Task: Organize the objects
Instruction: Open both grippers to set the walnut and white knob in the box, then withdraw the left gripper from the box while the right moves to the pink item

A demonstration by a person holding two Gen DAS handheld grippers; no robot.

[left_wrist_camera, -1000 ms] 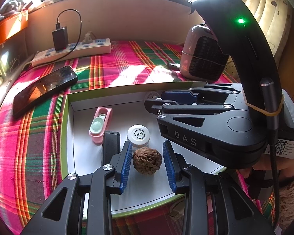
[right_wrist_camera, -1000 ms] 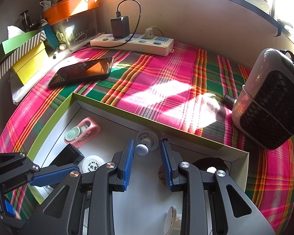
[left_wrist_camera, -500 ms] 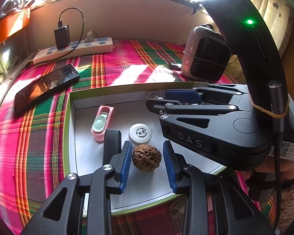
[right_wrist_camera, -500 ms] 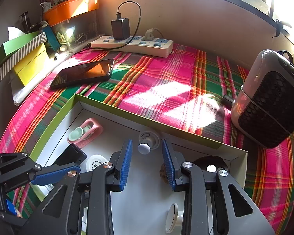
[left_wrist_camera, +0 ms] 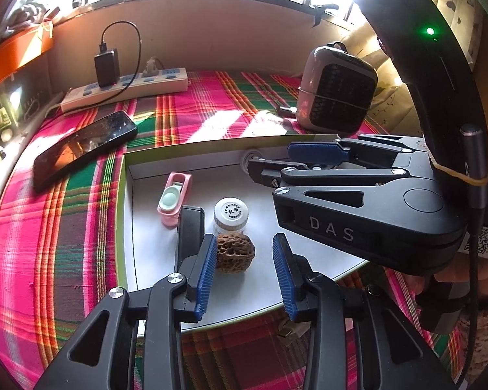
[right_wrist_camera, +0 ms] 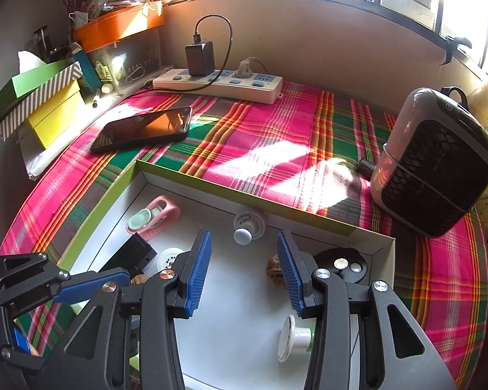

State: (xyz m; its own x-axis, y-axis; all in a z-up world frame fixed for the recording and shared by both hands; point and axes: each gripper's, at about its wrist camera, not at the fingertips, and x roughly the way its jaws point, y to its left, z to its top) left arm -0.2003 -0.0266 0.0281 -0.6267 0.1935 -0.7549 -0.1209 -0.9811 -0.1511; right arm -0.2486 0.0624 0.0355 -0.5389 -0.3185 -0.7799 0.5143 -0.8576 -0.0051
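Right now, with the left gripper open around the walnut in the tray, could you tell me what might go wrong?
1. The walnut sits against one pad of the left gripper, off centre; closing could roll it away.
2. The jar and black block stand just beyond it; pushing forward may knock them.
3. The right gripper hovers over the same tray, so the two grippers could collide.

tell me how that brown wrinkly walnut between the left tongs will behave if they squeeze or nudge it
The brown wrinkled walnut is roundish, so a nudge would probably roll it across the smooth white tray floor. Its ridged shell looks hard, so the ribbed blue pads should grip it without slipping or crushing.
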